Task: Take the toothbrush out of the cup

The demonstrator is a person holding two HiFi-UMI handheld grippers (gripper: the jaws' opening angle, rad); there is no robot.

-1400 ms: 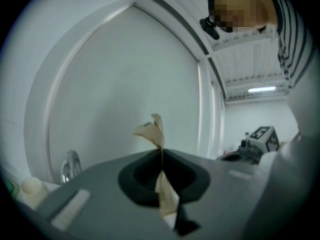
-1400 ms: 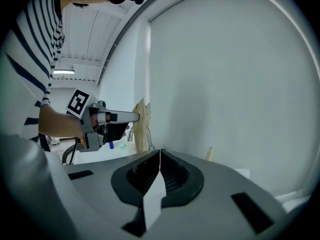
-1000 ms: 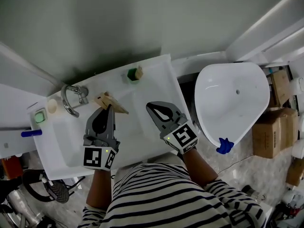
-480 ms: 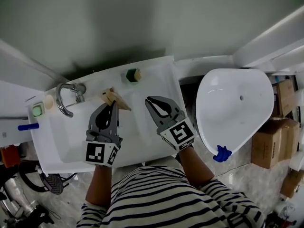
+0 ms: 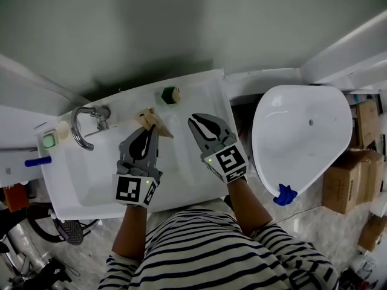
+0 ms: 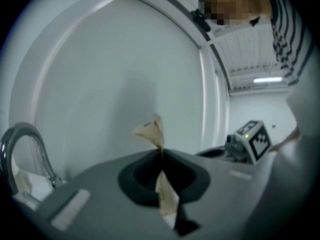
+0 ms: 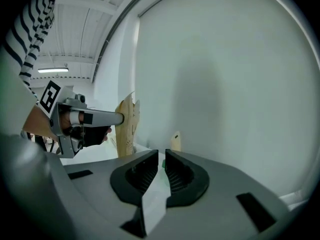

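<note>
Head view shows the toothbrush (image 5: 176, 93) standing in the green cup (image 5: 165, 96) on the back rim of the white sink (image 5: 91, 168), while the left tongs (image 5: 152, 128) are clamped on a tan paper-like scrap (image 5: 151, 118) and the right tongs (image 5: 192, 119) hover beside them, closed and empty.

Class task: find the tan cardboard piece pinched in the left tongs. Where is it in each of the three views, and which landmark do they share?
Head view: tan cardboard piece, centre-left, at the tip of the left tongs.
Left gripper view: centre, sticking up between the shut jaws.
Right gripper view: left of centre, upright at the left tongs' tip.
Shared landmark: the plain pale wall behind.
</note>
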